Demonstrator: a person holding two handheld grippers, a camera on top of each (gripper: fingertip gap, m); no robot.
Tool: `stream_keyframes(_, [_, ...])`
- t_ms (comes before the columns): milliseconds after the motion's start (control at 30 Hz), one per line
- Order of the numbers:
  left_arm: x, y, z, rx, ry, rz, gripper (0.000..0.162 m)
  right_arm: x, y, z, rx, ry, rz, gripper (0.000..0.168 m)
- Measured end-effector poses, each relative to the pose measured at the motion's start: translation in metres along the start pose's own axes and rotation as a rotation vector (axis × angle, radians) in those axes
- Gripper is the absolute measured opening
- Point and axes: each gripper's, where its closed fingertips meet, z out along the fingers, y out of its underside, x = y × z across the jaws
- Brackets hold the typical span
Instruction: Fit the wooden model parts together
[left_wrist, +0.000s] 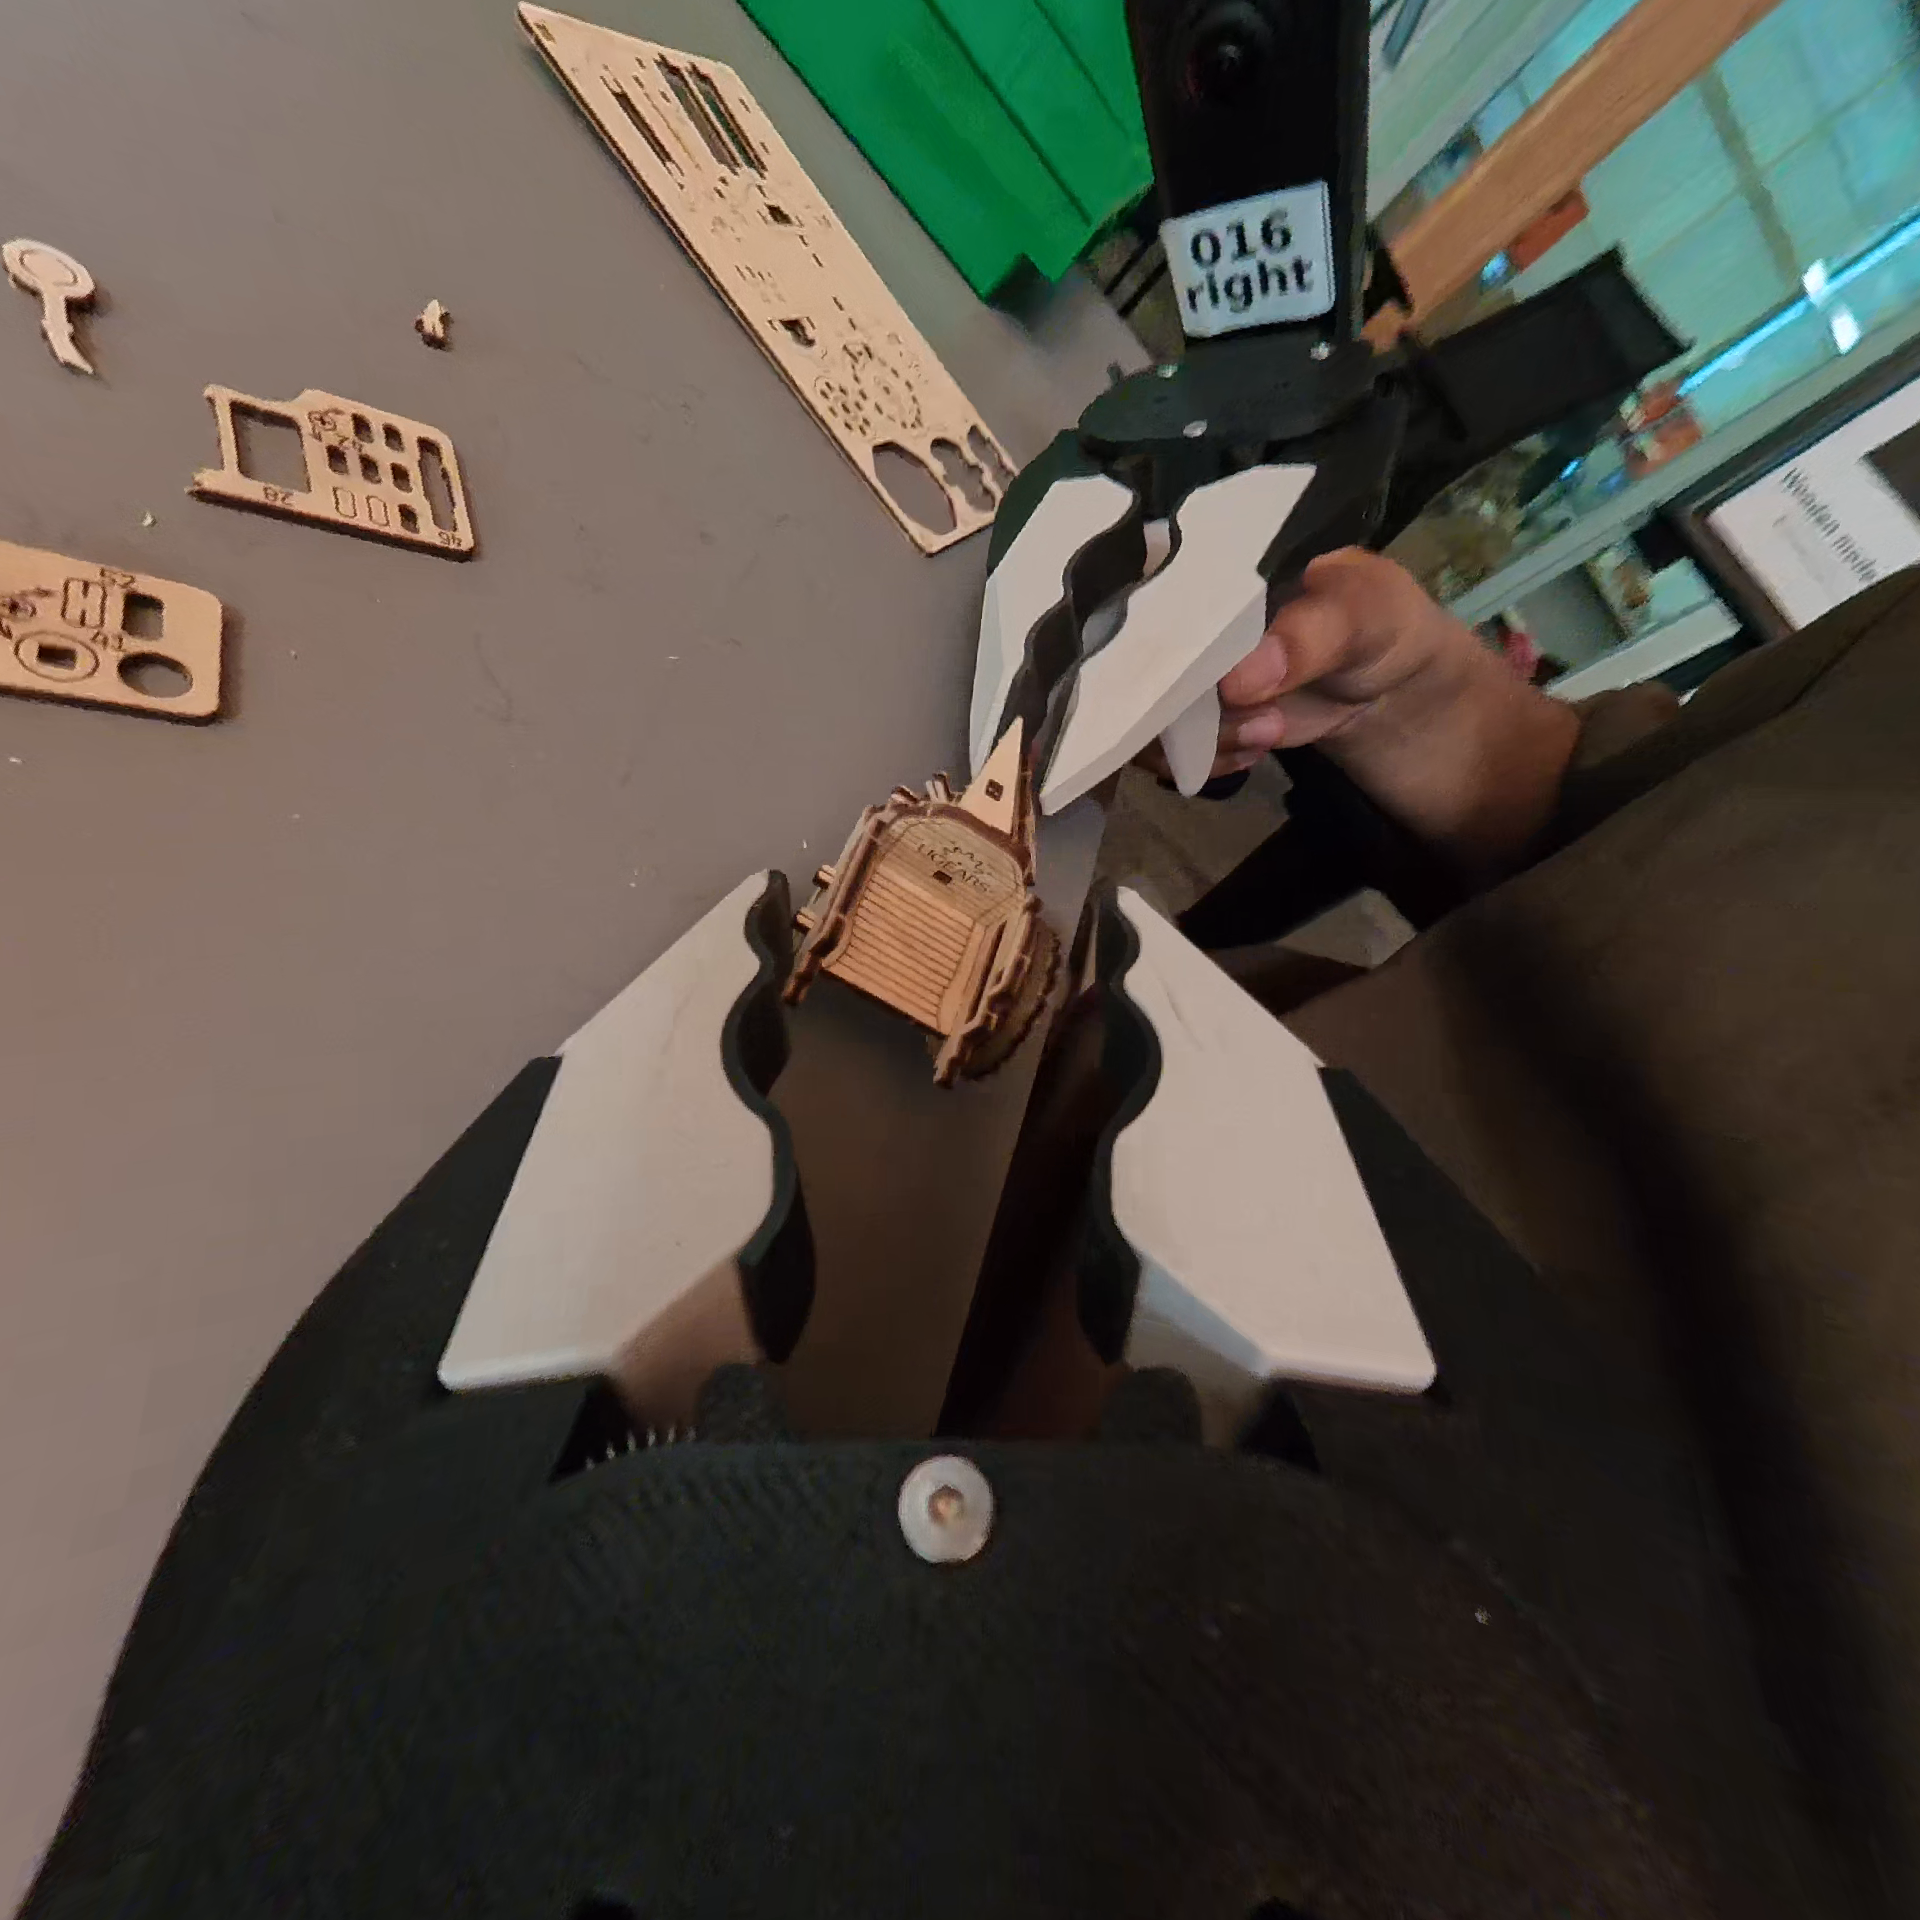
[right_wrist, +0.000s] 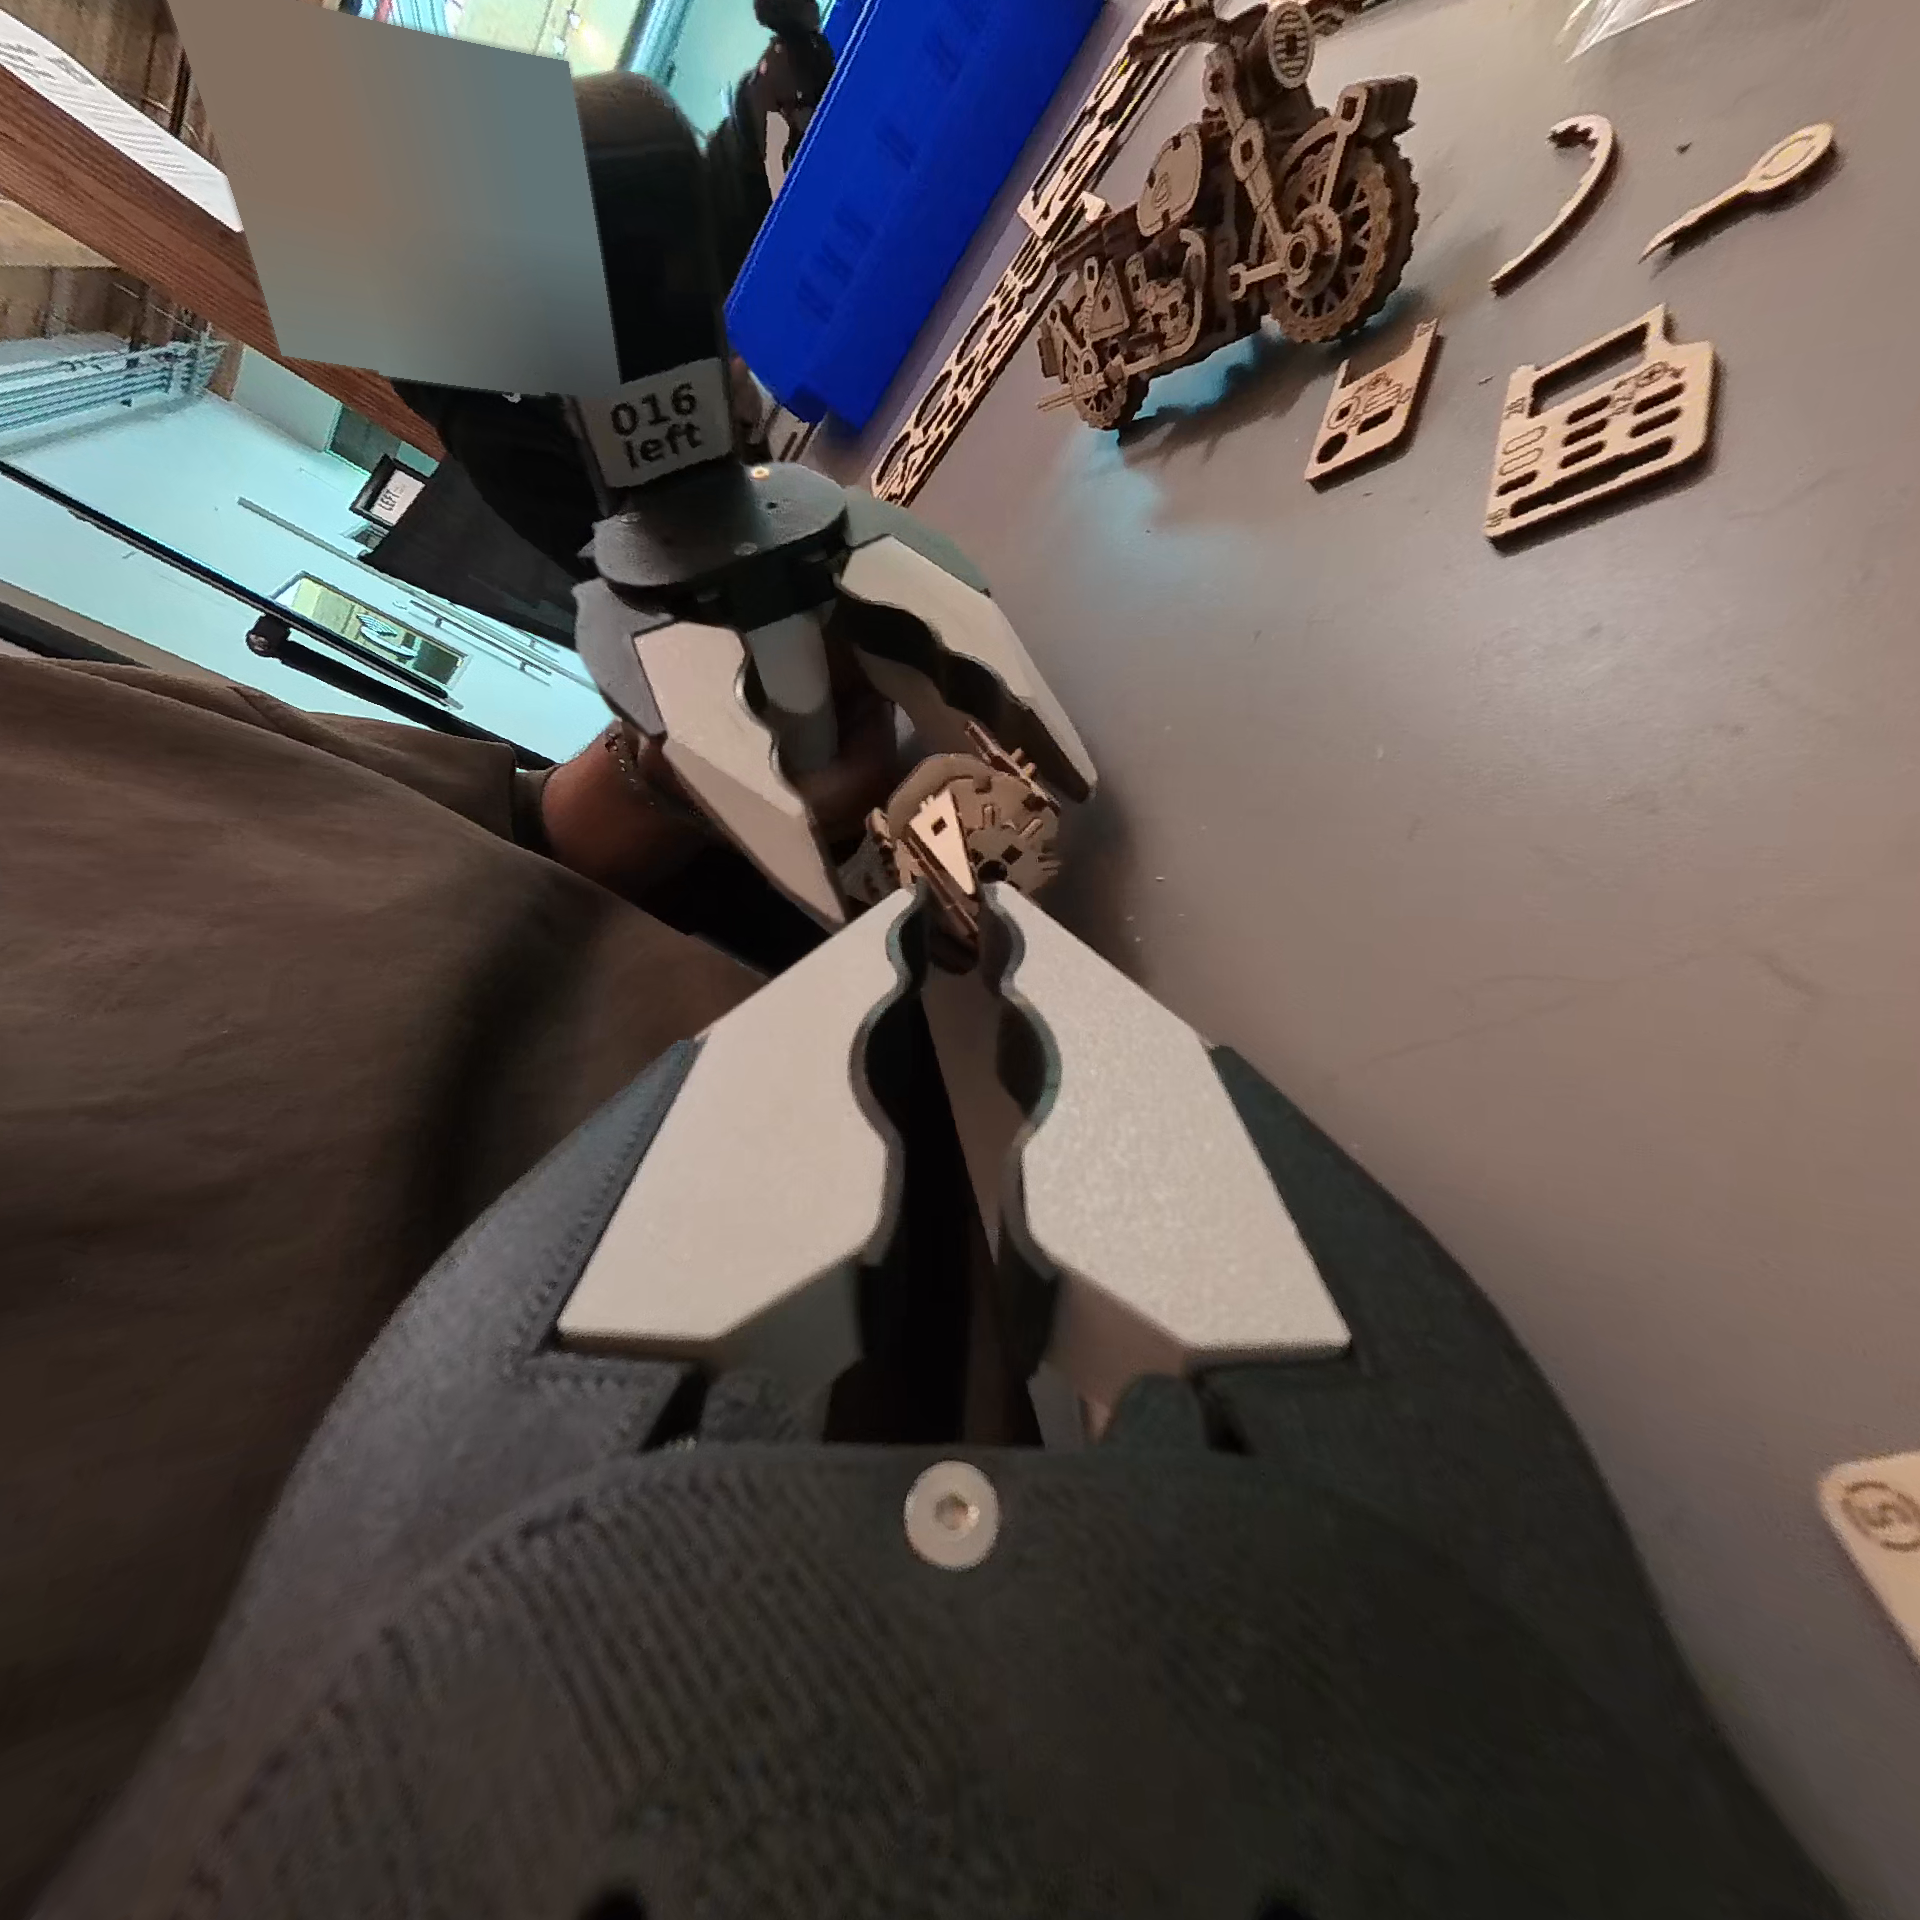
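Left gripper (left_wrist: 940, 925), jaws part open, clamps the wooden assembly (left_wrist: 925, 935) off the table (left_wrist: 468, 935), steadying it. Right gripper (right_wrist: 951, 914), nearly closed, pinches a triangular piece (right_wrist: 940, 847), presented at the assembly's 1 o'clock edge, seemingly for insertion.

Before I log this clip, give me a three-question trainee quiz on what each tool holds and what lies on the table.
1. True or false: the right tool pinches a small triangular wooden piece.
2. What does the left tool hold: A) a sub-assembly, B) a punched sheet, C) nothing?
3. Fill in: the finished model on the grey table is a wooden ____.

Key: 1 true; 2 A; 3 motorcycle.
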Motion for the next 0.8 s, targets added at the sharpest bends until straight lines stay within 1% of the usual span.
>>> stream_keyframes(100, [-0.0034,0.0059,-0.0017,-0.045,-0.049,0.094,0.055,0.0015,0.0015,0.0009,-0.008,0.014,-0.006,0.006])
stream_keyframes(200, [-0.0053,0.0029,-0.0049,-0.026,-0.048,0.084,0.042,0.0027,0.0003,0.0004,-0.001,0.019,-0.003,0.008])
stream_keyframes(467, [-0.0053,0.005,-0.0038,-0.037,-0.046,0.081,0.042,0.004,0.0002,-0.0027,-0.02,0.032,-0.047,0.031])
stream_keyframes(633, [-0.0057,0.005,-0.0032,-0.035,-0.049,0.077,0.042,0.0032,0.0014,0.0003,-0.037,0.06,-0.123,0.034])
stream_keyframes(800, [-0.0056,0.0051,-0.0024,-0.035,-0.051,0.079,0.042,0.0073,0.006,0.006,-0.073,0.139,-0.225,0.032])
